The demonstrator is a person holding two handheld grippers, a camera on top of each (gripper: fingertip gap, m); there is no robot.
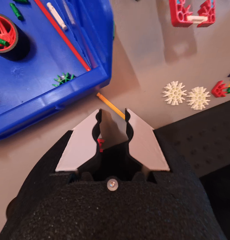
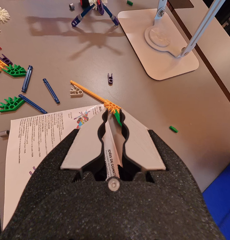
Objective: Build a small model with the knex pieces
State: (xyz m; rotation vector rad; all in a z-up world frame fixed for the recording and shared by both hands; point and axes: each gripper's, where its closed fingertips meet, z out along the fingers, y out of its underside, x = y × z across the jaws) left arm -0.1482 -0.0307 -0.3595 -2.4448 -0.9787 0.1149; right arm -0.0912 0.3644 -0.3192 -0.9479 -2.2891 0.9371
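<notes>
In the left wrist view my left gripper [image 1: 113, 111] is open with nothing between its pads. An orange rod [image 1: 109, 103] lies on the grey table just ahead of it, running from the corner of a blue bin [image 1: 59, 98] to behind the right fingertip [image 1: 127, 114]. In the right wrist view my right gripper [image 2: 113, 110] is shut on an orange fan-shaped connector [image 2: 112, 105] at its fingertips. A long orange rod [image 2: 88, 91] sticks out of the connector to the upper left. A green rod [image 2: 118, 117] runs from it back along the right pad.
The bin holds a red wheel [image 1: 4, 32], red, white and green rods. Two white snowflake connectors [image 1: 175, 92] and a red connector [image 1: 219, 89] lie to the right. Below my right gripper lie a printed leaflet [image 2: 33, 129], blue rods [image 2: 51, 90], green connectors [image 2: 14, 71], a grey connector [image 2: 76, 92], a purple clip [image 2: 110, 77] and a white stand base [image 2: 176, 65]. Left tips to right tips: about 40 cm. The right tips stand about 10 cm off the purple clip [image 2: 110, 77].
</notes>
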